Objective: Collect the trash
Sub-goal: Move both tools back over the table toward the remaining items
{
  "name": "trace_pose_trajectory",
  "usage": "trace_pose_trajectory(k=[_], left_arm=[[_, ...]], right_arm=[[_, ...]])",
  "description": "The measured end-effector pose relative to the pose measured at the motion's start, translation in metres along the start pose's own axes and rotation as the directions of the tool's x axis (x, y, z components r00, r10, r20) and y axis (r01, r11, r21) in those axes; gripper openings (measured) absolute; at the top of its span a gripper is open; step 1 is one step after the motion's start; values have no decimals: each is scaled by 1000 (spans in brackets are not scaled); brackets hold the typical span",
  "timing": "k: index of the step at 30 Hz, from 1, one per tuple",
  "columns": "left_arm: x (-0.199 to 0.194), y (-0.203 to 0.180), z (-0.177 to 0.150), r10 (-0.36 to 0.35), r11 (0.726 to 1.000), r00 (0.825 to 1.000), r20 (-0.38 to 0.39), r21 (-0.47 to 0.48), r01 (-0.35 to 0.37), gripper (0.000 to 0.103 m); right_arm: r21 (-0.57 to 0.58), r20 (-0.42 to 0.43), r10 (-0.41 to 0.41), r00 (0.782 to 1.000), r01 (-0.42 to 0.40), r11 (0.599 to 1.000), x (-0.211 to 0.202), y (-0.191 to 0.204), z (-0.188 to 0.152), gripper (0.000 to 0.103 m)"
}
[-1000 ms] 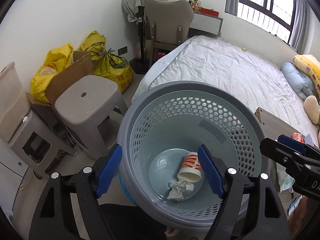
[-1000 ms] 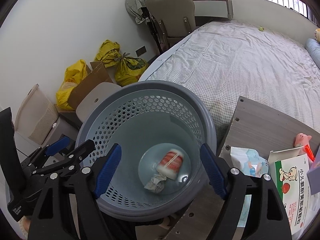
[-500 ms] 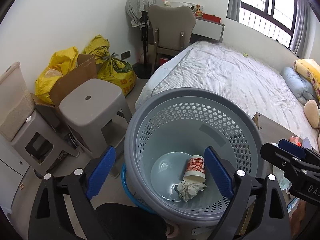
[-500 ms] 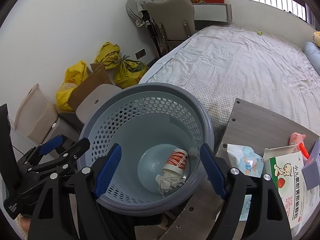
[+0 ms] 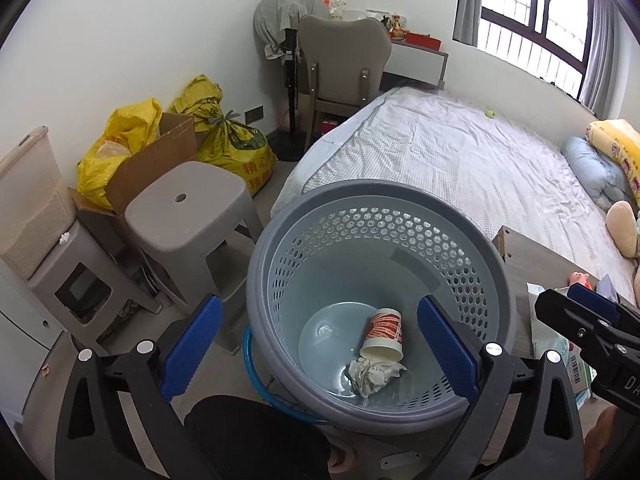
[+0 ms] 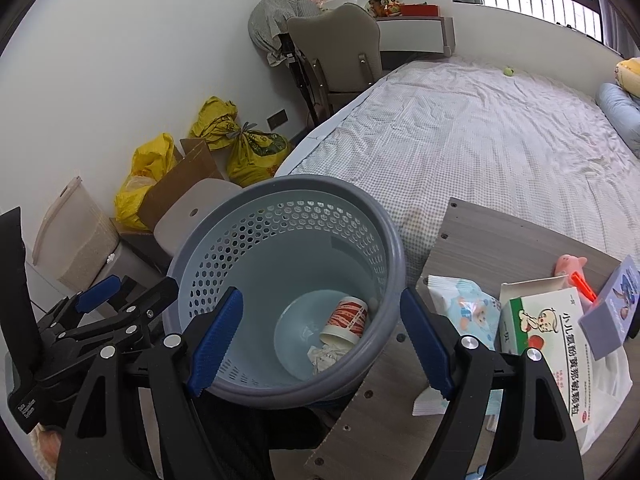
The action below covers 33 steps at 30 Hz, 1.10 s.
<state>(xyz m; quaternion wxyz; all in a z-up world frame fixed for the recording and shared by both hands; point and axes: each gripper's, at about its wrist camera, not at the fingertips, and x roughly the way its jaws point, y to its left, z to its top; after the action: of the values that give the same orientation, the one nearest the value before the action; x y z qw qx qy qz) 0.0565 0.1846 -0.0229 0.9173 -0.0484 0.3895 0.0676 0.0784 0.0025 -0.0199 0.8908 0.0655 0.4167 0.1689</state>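
Note:
A grey perforated trash basket (image 5: 280, 360) (image 6: 394, 248) stands on the floor between the bed and a small table. Inside it lie a red-and-white paper cup (image 5: 384, 332) (image 6: 346, 318) on its side and a crumpled white paper wad (image 5: 374, 374) (image 6: 326, 356). My left gripper (image 5: 320, 348) is open and empty above the basket's near rim. My right gripper (image 6: 320, 340) is open and empty, also above the basket. Each gripper shows at the edge of the other's view: the right one (image 5: 580, 320), the left one (image 6: 108, 300).
A wooden table (image 6: 488, 248) at the right holds a wipes pack (image 6: 464, 308), a green-and-white medicine box (image 6: 548, 340), a pink pig toy (image 6: 570, 262) and a blue-grey box (image 6: 612, 308). A grey stool (image 5: 184, 208), cardboard box, yellow bags (image 5: 236, 144) and a chair (image 5: 344, 64) stand left and behind. The bed (image 5: 460, 160) lies beyond.
Both grippers have pulled up and back from the basket, so it looks smaller and lower. The cup and paper wad have settled in the bottom of the basket.

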Motion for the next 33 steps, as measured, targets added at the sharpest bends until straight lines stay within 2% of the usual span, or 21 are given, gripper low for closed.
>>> trace_pose_trajectory(k=[8,18,28,33], left_arm=[[-9,-22,-7,-24,999,1000,0,28,24,96],[-24,-73,-20,-81,990,997,-4,113,81,96],[-27,-123,-35,-124,973,992,-39,191,129,96],[-26,-144,-41,-132,964,990,-53,225,141,96]], right_arm=[[30,17,-26,1000,25,999,-27,-19,-16,77],[117,33,-90,995,85,990,-69,-71,-48,77],[225,18,-201,979,192,955,-102,-139,-81,77],[272,7,-230,973,219,937,-111,-166,-93,77]])
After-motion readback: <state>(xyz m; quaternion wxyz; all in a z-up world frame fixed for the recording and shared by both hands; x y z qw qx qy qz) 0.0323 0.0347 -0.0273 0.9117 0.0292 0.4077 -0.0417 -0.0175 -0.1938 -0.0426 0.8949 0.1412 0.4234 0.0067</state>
